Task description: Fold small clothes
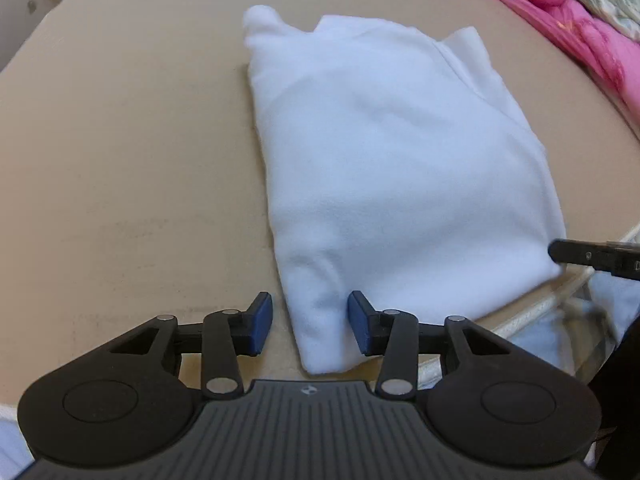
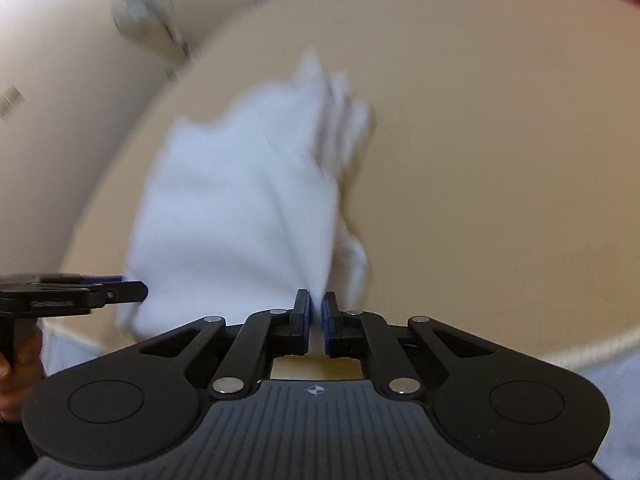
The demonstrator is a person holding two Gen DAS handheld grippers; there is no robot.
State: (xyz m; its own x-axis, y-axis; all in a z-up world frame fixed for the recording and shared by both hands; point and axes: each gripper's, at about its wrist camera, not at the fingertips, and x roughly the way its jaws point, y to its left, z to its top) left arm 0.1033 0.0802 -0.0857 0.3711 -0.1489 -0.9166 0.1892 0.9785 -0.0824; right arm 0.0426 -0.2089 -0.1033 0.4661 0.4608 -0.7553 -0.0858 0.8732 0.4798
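From the left wrist camera, a soft white fleece garment [image 1: 400, 160], folded into a rough rectangle, lies flat on the round beige tabletop [image 1: 120, 160], nearer its right side and close to the near edge. The left gripper [image 1: 310, 322], black with blue pads, stands partly open, and the garment's near-left corner lies between the two pads. The pads do not press on the cloth; there is a gap on each side. At the right edge of this view the tip of the right gripper [image 1: 576, 256] reaches in at the garment's near-right corner. Beyond the table, at the upper right, sits a heap of bright pink bedding [image 1: 560, 20].

From the right wrist camera the picture is smeared with motion. The right gripper [image 2: 318, 320] has its blue pads drawn almost together, with a thin pinch of the white cloth [image 2: 240, 200] caught between them. The fabric rises from the pads in a ridge, and the rest spreads out across the tabletop [image 2: 500, 160]. At the left edge the left gripper [image 2: 100, 292] pokes in by the garment's other near corner, a person's hand [image 2: 16, 360] around its handle.
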